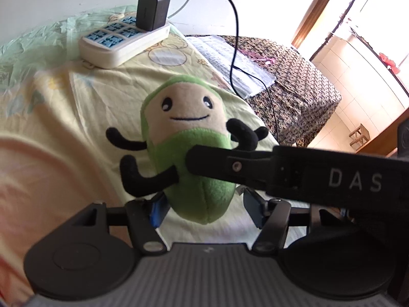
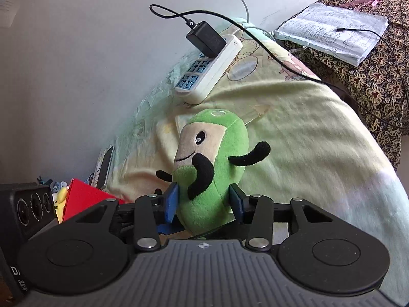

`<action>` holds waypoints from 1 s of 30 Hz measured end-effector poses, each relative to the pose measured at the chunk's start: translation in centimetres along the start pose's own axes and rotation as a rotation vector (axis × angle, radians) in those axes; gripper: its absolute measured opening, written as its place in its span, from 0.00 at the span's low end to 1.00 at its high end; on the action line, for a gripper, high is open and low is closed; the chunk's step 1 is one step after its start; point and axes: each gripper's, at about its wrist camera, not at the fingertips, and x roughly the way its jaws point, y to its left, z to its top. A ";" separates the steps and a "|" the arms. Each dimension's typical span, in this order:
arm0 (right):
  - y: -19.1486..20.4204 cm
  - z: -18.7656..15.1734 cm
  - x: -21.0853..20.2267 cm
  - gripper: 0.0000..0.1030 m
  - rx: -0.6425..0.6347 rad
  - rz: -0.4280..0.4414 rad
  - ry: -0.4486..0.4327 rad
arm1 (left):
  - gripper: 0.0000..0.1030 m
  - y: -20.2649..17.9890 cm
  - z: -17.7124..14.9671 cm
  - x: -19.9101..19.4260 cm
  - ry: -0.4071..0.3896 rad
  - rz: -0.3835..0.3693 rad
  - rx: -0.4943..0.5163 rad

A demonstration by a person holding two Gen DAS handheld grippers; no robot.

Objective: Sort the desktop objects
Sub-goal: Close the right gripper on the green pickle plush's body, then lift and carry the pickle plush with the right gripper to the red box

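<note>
A green plush toy [image 1: 184, 107] with a beige smiling face and black limbs is held up over a pale yellow-green cloth [image 1: 76, 107]. In the right wrist view the plush toy [image 2: 217, 138] faces left, and my right gripper [image 2: 204, 203] is shut on its lower body, a blue pad against each side. One black finger of the right gripper [image 1: 217, 165] crosses the toy's belly from the right. My left gripper [image 1: 204, 211] has the toy's bottom end between its blue pads. Its left pad is at the plush; a small gap shows at the right pad.
A white power strip [image 1: 122, 43] with a black charger [image 1: 152, 10] and cable lies at the back by the wall. Papers [image 1: 230, 58] rest on a patterned dark cloth [image 1: 301, 84] to the right. A red box [image 2: 84, 197] and a dark flat device [image 2: 103, 168] sit low on the left.
</note>
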 end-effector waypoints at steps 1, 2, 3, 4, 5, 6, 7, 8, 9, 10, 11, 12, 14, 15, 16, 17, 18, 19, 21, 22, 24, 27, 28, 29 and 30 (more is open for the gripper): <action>0.1 -0.4 -0.2 0.45 0.000 0.010 0.014 | 0.62 -0.1 -0.6 -0.5 0.003 -0.002 0.005; 0.3 -0.8 -0.5 0.45 -0.006 0.020 0.029 | 0.62 -0.2 -1.2 -1.1 0.007 -0.003 0.011; 0.5 -1.2 -0.7 0.45 -0.017 0.030 0.044 | 0.62 -0.3 -2.0 -1.6 0.009 -0.004 0.016; 0.8 -1.6 -0.9 0.45 -0.031 0.040 0.060 | 0.62 -0.4 -2.7 -2.2 0.011 -0.005 0.021; 1.2 -2.0 -1.0 0.44 -0.049 0.051 0.077 | 0.62 -0.5 -3.4 -2.7 0.013 -0.005 0.025; 1.5 -2.5 -1.1 0.44 -0.067 0.064 0.096 | 0.63 -0.5 -4.2 -3.2 0.017 -0.005 0.026; 1.8 -2.9 -1.2 0.44 -0.086 0.077 0.114 | 0.65 -0.5 -4.9 -3.7 0.022 -0.006 0.024; 2.2 -3.3 -1.2 0.44 -0.105 0.088 0.134 | 0.66 -0.4 -5.6 -4.1 0.026 -0.004 0.018; 2.5 -3.8 -1.2 0.44 -0.123 0.100 0.155 | 0.66 -0.3 -6.3 -4.5 0.028 0.001 0.009; 2.9 -4.1 -1.1 0.44 -0.139 0.111 0.177 | 0.67 -0.1 -6.9 -4.9 0.029 0.006 -0.004; 3.2 -4.5 -0.9 0.44 -0.152 0.119 0.196 | 0.67 0.2 -7.4 -5.3 0.029 0.011 -0.022; 3.5 -4.7 -0.7 0.44 -0.157 0.126 0.213 | 0.67 0.5 -7.9 -5.7 0.026 0.014 -0.046; 3.9 -5.3 -0.3 0.44 -0.158 0.144 0.242 | 0.67 1.4 -8.8 -6.5 0.019 0.014 -0.101; 4.2 -5.6 -0.1 0.44 -0.161 0.153 0.255 | 0.67 1.8 -9.1 -6.9 0.015 0.018 -0.121; 4.5 -5.9 0.1 0.44 -0.169 0.162 0.268 | 0.67 2.0 -9.5 -7.3 0.010 0.026 -0.135; 4.9 -6.1 0.3 0.44 -0.178 0.169 0.279 | 0.67 2.2 -9.9 -7.7 0.006 0.037 -0.144; 5.2 -6.4 0.4 0.44 -0.188 0.176 0.290 | 0.67 2.3 -10.4 -8.1 0.001 0.046 -0.155; 5.6 -6.7 0.6 0.44 -0.196 0.183 0.303 | 0.68 2.6 -10.8 -8.5 -0.003 0.052 -0.167; 6.3 -7.3 1.0 0.44 -0.213 0.194 0.328 | 0.69 3.0 -11.5 -9.1 -0.012 0.065 -0.194; 6.6 -7.6 1.1 0.45 -0.220 0.199 0.338 | 0.70 3.3 -11.9 -9.3 -0.016 0.071 -0.205; 7.0 -8.2 1.5 0.51 -0.223 0.205 0.362 | 0.72 3.7 -12.6 -9.8 -0.026 0.081 -0.223; 7.3 -8.8 1.8 0.56 -0.218 0.192 0.381 | 0.76 4.3 -13.1 -10.2 -0.043 0.090 -0.240; 7.2 -8.8 1.8 0.56 -0.209 0.188 0.377 | 0.80 4.4 -13.1 -10.3 -0.055 0.093 -0.244; 7.1 -8.8 1.8 0.56 -0.197 0.185 0.369 | 0.85 4.5 -13.0 -10.5 -0.069 0.095 -0.247; 6.9 -8.7 1.8 0.56 -0.182 0.176 0.355 | 0.89 4.6 -12.9 -10.6 -0.082 0.101 -0.249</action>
